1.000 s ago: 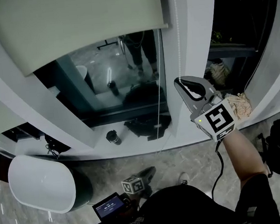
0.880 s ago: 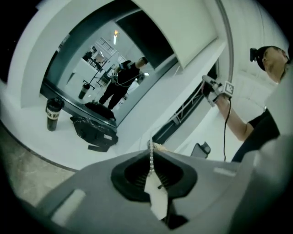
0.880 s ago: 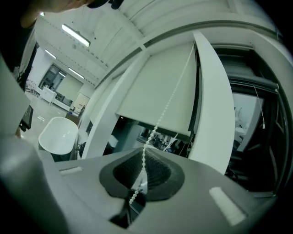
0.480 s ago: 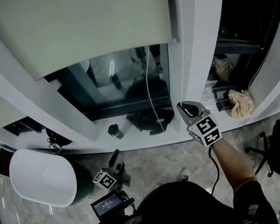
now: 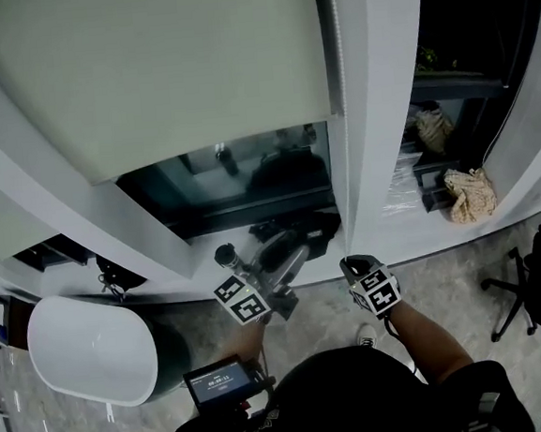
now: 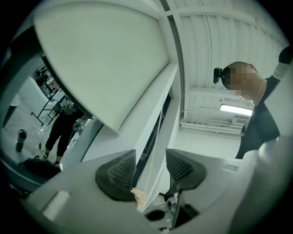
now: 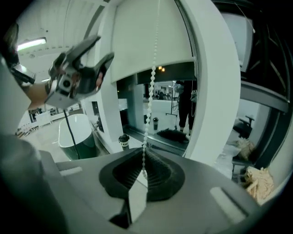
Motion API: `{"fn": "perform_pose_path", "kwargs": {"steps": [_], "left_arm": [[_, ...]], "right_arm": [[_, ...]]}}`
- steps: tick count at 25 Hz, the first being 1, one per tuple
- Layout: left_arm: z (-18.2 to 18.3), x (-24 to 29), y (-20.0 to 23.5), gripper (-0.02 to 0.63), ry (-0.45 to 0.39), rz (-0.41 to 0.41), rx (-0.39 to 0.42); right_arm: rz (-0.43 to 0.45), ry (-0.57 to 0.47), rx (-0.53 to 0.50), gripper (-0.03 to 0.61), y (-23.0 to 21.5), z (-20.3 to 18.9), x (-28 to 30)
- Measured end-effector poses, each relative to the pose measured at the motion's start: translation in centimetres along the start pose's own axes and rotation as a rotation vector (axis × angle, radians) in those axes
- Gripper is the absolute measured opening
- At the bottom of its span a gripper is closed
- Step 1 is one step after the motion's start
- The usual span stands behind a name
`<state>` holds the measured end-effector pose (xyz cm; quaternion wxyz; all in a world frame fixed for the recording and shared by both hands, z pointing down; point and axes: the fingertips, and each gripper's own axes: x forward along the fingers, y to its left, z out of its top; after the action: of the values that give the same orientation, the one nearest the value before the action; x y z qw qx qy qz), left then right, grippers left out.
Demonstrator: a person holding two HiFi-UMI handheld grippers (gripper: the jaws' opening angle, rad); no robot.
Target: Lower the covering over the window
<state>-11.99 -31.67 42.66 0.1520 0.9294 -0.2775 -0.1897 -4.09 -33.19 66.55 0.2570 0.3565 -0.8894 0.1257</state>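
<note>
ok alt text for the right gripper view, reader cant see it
The right gripper is shut on a white bead chain that runs up past a pale roller blind, partly lowered over a dark window. At upper left the left gripper is raised, its jaws just opened and holding nothing.

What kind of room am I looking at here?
Probably a bathroom, perhaps a showroom: a freestanding bathtub stands on a marble-look floor below a large window with a roller blind.
</note>
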Motion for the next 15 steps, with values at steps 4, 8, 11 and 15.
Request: {"fn": "perform_pose_path", "kwargs": {"steps": [4, 8, 11, 15], "left_arm": [[1.8, 5.4, -2.9, 0.192, -0.007, -0.12, 0.06], [4.5, 9.3, -4.6, 0.192, -0.035, -0.191, 0.13], [7.1, 11.7, -6.8, 0.195, -0.076, -0.277, 0.163], [10.2, 13.4, -9.1, 0.195, -0.134, -0.349, 0.206]], "right_arm": [[0.045, 0.11, 0.033, 0.012, 2.9, -5.5, 0.4], [0.082, 0.159, 0.049, 0.012, 5.1, -8.7, 0.0], [0.101, 0.159, 0.037, 0.013, 5.7, -8.9, 0.1], [0.141, 0.216, 0.043, 0.012, 6.4, -10.3, 0.8]]}}
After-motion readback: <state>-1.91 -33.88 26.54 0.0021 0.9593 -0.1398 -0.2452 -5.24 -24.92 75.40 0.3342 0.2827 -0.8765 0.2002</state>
